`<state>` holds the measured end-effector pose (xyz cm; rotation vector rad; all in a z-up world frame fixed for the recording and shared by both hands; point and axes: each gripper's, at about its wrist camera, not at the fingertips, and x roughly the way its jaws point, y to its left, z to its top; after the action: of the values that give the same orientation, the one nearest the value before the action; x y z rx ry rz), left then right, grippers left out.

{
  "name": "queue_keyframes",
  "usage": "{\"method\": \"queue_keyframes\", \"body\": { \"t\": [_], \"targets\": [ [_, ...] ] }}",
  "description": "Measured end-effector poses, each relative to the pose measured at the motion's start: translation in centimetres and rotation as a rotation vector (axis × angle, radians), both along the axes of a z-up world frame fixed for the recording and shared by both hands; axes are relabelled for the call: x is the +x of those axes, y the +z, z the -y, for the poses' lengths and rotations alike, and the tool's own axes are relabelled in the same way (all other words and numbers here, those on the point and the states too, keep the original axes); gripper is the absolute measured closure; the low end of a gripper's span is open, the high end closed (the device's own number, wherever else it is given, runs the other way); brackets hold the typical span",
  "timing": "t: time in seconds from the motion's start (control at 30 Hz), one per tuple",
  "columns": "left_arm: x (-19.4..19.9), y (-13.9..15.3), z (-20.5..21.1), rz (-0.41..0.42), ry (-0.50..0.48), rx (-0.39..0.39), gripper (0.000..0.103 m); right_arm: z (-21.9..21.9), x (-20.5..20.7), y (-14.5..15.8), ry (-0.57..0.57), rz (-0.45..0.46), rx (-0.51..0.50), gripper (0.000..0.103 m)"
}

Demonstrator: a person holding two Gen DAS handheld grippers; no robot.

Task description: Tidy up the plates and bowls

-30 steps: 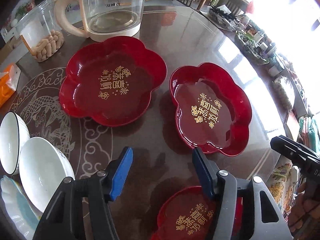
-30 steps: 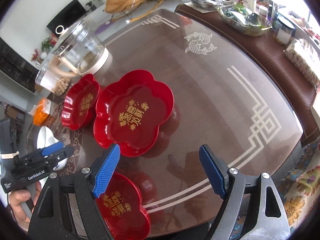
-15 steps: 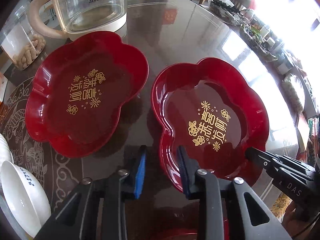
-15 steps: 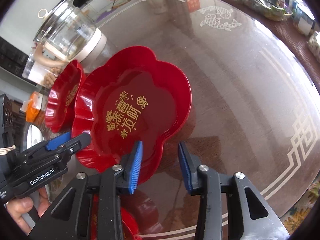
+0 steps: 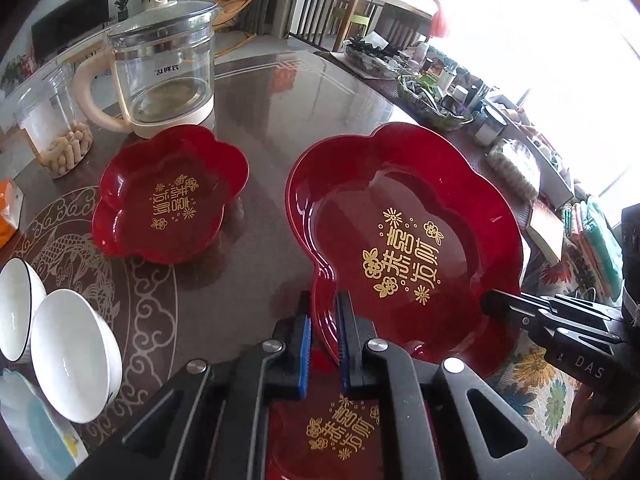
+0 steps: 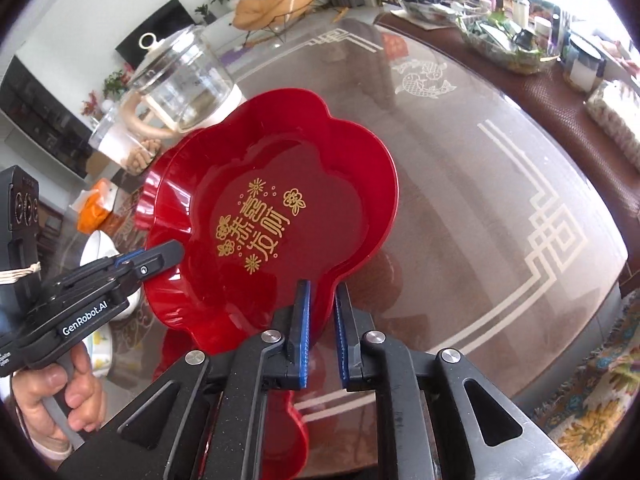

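The counter (image 5: 280, 92) no longer carries the big red plate (image 5: 404, 240): a second ago it lay flat there between open jaws, and now it hangs lifted and tilted, clear for stacking. The left gripper (image 5: 322, 320) is clamped on its near rim, the right gripper (image 6: 320, 308) on the opposite rim. Only the left view shows the far plate (image 5: 168, 204), the bowls (image 5: 72, 352) and a plate below (image 5: 340, 432). The right view shows a hand (image 6: 60, 400).
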<state>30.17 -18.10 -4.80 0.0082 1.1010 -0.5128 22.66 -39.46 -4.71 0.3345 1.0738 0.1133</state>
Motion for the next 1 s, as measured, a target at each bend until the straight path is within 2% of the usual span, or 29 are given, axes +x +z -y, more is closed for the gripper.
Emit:
{"method": "queue_keyframes", "body": {
  "t": [0.13,0.27,0.5,0.77,0.9,0.93,1.0],
  "targets": [
    [-4.1,0.4,-2.8,-0.012,-0.012,-0.003,0.093,-2.3,-4.5,2.0,-0.002,0.013,0.025,0.087],
    [-7.0,-0.8,-4.1,0.001,-0.013,0.046,0.093,-4.7,-7.6,1.2,-0.018,-0.025,0.058,0.085],
    [-7.3,-3.2,-5.1,-0.01,0.013,0.082,0.093,-8.4,-9.7,-3.0,-0.032,-0.124,0.094,0.081],
    [-8.1,-4.9,-4.4,0.024,-0.019,0.168,0.093,-9.4,-10.3,-4.8,-0.053,-0.167,0.058,0.079],
    [-8.2,-5.4,-3.9,0.042,-0.032,0.203,0.092,-9.0,-10.9,-4.7,-0.065,-0.153,0.042,0.077],
    [-8.2,-5.5,-3.8,0.044,-0.034,0.211,0.092,-8.9,-10.9,-4.5,-0.068,-0.141,0.033,0.074],
    [-8.2,-5.4,-3.9,0.049,-0.032,0.213,0.092,-8.6,-11.3,-3.8,-0.079,-0.116,0.013,0.058]
  ]
}}
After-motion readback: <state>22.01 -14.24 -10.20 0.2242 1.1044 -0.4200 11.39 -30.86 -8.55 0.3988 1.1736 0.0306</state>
